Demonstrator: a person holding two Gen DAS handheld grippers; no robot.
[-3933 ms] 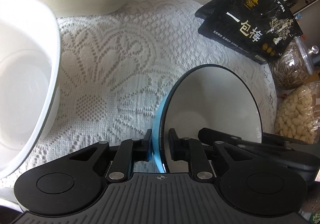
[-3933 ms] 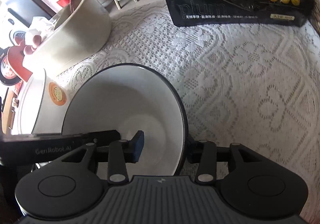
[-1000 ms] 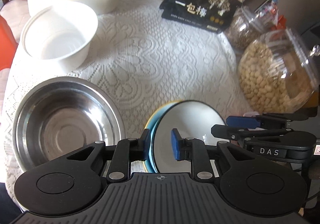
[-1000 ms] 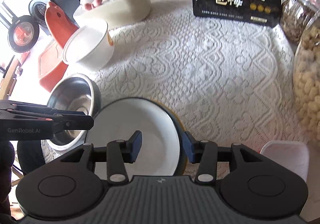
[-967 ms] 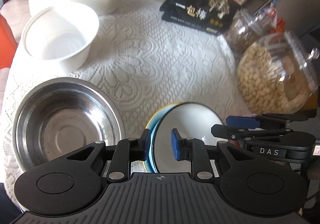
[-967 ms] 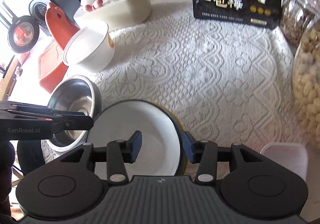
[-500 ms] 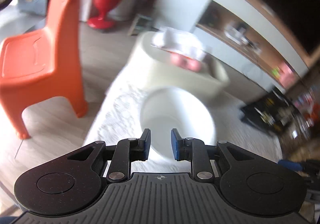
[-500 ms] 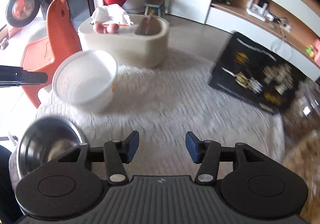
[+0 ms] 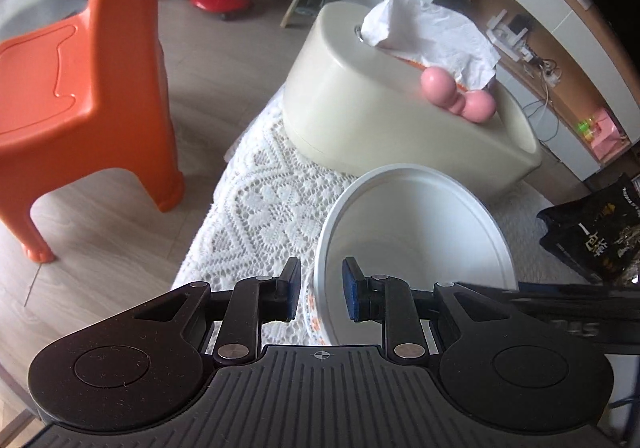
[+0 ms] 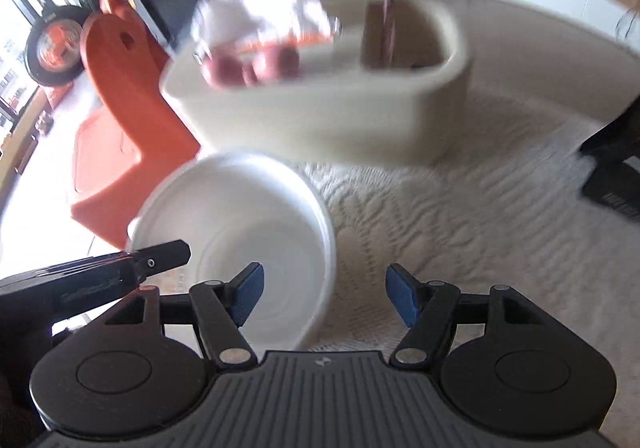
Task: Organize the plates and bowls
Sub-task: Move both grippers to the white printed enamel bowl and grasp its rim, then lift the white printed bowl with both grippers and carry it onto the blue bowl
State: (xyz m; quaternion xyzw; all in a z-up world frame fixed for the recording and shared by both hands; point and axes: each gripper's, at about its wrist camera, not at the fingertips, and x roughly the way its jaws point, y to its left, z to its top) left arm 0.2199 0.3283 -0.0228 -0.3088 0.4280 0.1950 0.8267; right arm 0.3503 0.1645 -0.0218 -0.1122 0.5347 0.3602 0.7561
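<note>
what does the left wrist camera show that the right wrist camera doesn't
Only the left wrist view: sharp pink balls on the tissue box and a black snack bag's printed label.

Only the right wrist view: the box's open compartment, and the right hand-held gripper, open, straddling the bowl's rim.

Both: white bowl, cream tissue box, orange chair, lace tablecloth.

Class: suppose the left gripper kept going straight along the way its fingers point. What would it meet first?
Most likely the white bowl: its near rim already sits between the left gripper pads, which do not visibly press on it.
</note>
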